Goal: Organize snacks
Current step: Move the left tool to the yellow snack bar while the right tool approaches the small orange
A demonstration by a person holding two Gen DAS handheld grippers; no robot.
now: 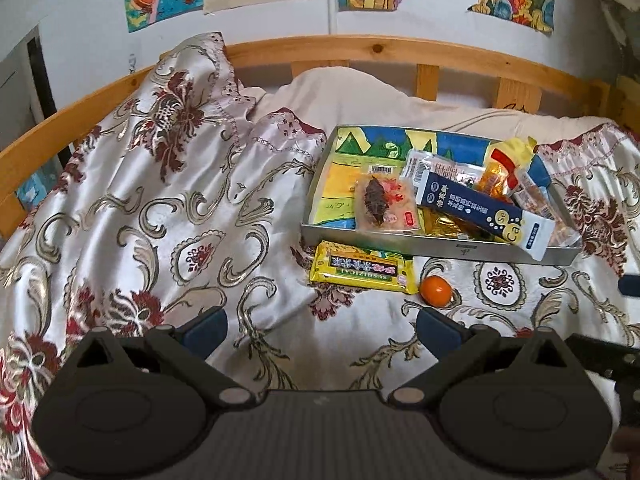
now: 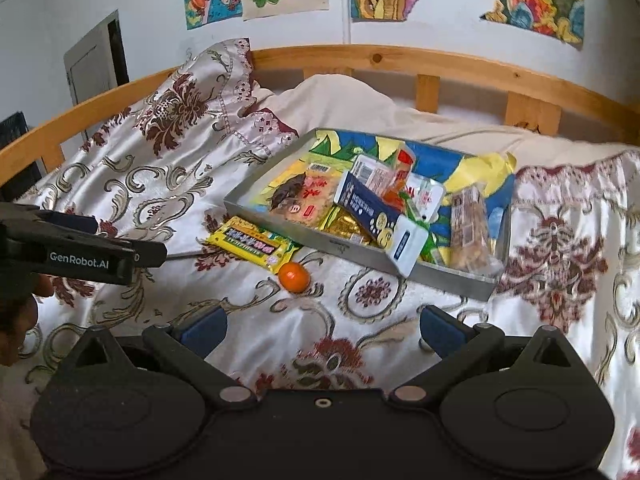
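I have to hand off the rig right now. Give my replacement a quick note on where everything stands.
Left gripper: open, empty, above the bedspread.
Right gripper: open, empty, also above the bedspread.
Done: most snacks already sit in the tray, including the blue box.
Left: the yellow packet lies on the bedspread against the tray's front wall, and the orange fruit lies beside it. Both are outside the tray.

Black grippers (image 2: 322, 330), blue-padded jaws, "GenRobot.AI" lettering
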